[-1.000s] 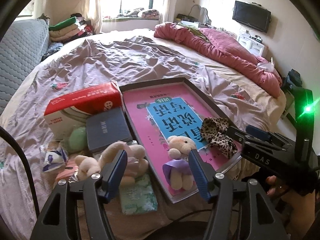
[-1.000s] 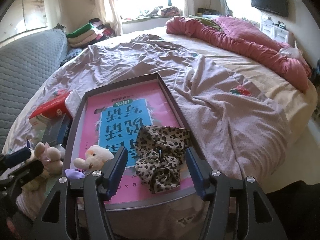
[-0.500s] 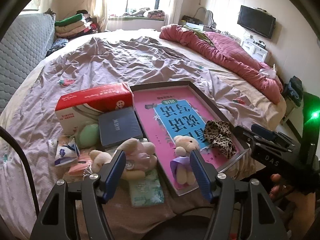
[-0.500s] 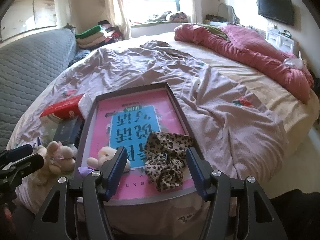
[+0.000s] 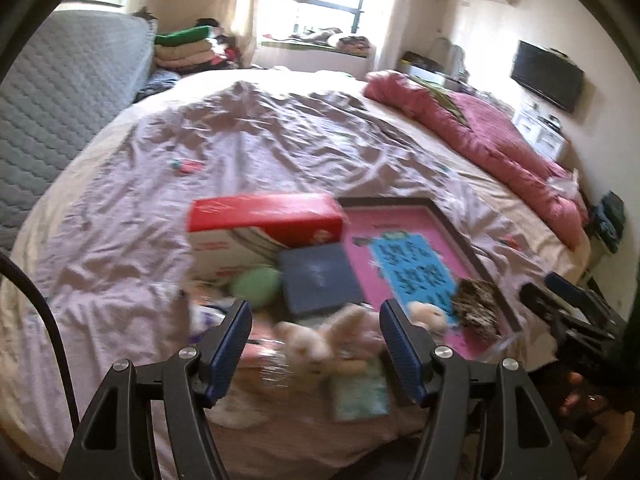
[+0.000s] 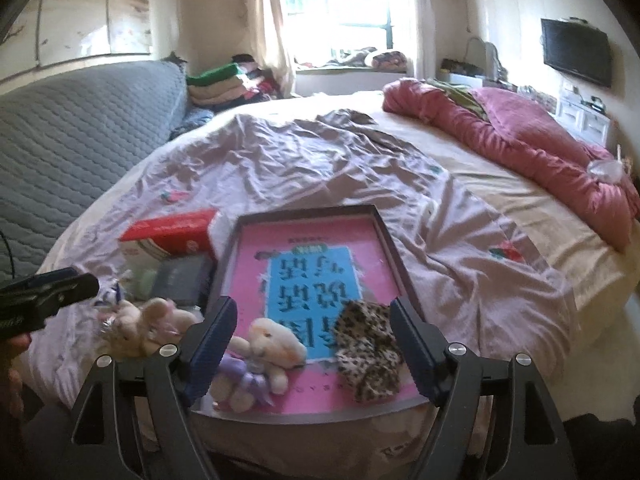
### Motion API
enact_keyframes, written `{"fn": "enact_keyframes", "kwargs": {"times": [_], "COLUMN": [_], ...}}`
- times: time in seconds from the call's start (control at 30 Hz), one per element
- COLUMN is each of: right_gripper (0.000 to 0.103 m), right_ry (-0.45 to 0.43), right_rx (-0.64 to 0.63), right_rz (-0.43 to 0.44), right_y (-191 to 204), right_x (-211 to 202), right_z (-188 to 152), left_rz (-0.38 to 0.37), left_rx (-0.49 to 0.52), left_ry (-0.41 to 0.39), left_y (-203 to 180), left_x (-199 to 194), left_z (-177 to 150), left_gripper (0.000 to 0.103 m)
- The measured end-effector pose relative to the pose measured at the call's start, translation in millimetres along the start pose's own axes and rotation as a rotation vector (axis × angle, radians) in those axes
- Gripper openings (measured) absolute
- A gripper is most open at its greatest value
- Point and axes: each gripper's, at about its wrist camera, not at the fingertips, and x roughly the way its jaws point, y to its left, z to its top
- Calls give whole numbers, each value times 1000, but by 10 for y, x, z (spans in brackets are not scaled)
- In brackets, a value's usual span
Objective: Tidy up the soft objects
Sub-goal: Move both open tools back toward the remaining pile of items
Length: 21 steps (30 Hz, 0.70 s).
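A dark-framed pink tray (image 6: pixel 390 248) lies on the bed near its front edge. In it sit a small plush bear in a purple dress (image 6: pixel 264 350) and a leopard-print scrunchie (image 6: pixel 370 350). A cream plush bunny (image 5: pixel 320 346) lies on the sheet left of the tray, also in the right wrist view (image 6: pixel 138 326). My left gripper (image 5: pixel 316 340) is open and empty, just in front of the bunny. My right gripper (image 6: pixel 312 344) is open and empty, in front of the tray's near edge.
Left of the tray are a red tissue box (image 5: pixel 256 224), a dark blue box (image 5: pixel 320 276), a green soft ball (image 5: pixel 256 284), a teal tissue pack (image 5: pixel 360 392) and small packets. A pink duvet (image 6: pixel 520 148) lies at the right. A grey headboard (image 6: pixel 80 128) stands at the left.
Both grippers have pulled back from the bed and tilted up. The left one has swung left, so the bunny now sits between its fingers. The right has released the scrunchie in the tray.
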Motion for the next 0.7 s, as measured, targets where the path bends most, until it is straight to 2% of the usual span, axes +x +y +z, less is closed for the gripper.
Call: {"fn": "enact_keyframes", "kwargs": {"times": [0.27,0.53,0.7], "right_gripper": [80,80,80], "right_ry": [-34,-47,-26], "right_rx": [-29,-134,-203], "right_rz": [54,105,151], "right_y": [198,551,798], "right_x": [-84,-108,-40], "right_z": [62,82,73], "left_rz": [50,79,113], "left_rx": [-77,-155,-158], "left_ry": [-13,-9,2], "left_y": [460,855,978], "left_x": [-113,-171,-166], "left_z": [52,35,-2], "left_gripper": [66,66,66]}}
